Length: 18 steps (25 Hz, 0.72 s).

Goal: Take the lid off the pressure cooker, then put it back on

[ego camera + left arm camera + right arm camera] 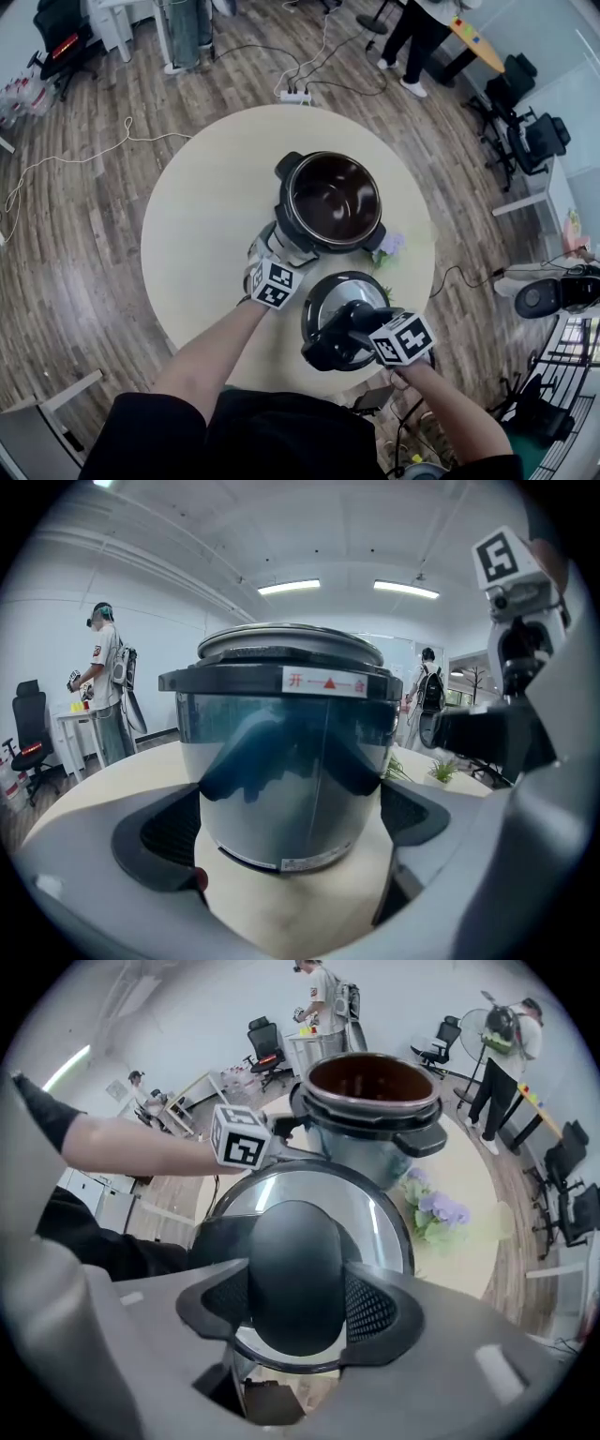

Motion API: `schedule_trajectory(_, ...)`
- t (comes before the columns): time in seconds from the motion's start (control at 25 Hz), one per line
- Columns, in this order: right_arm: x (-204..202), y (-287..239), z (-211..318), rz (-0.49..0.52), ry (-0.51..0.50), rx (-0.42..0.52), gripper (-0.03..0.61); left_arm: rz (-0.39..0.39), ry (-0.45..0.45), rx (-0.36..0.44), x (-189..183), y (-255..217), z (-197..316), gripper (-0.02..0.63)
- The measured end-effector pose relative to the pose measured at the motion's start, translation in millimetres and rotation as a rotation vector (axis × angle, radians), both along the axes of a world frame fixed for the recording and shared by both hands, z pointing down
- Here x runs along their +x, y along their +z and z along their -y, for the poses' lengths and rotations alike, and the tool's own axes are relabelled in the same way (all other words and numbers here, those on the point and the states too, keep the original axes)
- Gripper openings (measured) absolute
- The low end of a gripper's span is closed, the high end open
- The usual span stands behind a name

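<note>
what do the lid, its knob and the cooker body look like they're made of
Lid: likely polished steel, mirror-bright with light streaks.
Knob: probably matte black plastic, dull and smooth.
Cooker body: seemingly glossy sheet metal, showing blurred dark reflections; a coated finish can't be ruled out.

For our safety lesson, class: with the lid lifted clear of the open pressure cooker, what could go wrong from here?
The lid hangs only by its knob in the right hand-held gripper; it could tilt or slip and drop onto the table. The small flowering plant beside the pressure cooker could be knocked when the lid returns.
</note>
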State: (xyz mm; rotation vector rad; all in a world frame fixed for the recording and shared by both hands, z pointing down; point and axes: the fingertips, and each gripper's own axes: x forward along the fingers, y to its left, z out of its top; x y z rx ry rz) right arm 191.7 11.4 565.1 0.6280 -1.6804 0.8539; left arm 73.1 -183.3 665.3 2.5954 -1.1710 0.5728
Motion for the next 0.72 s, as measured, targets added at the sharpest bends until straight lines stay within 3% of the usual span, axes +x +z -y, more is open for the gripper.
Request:
schedule_trajectory(0.16,31,-63,19,0.001,0.036,0.006,0.29,0.0,0.001,0.0,1,-1,2,0.588)
schedule_trajectory(0.4,56,-145,89,0.031,0.159,0.071,0.29,0.006,0.001,-0.005,1,0,0,0.588)
schedule_trajectory(0.56,44,-183,154,0.063,0.185,0.132,0.29,0.011,0.001,-0.005,0,0,0,0.589)
schedule_trajectory(0.72,13,-186,217,0.102,0.228,0.15,0.29,0.011,-0.001,-0.001,0,3,1,0.588)
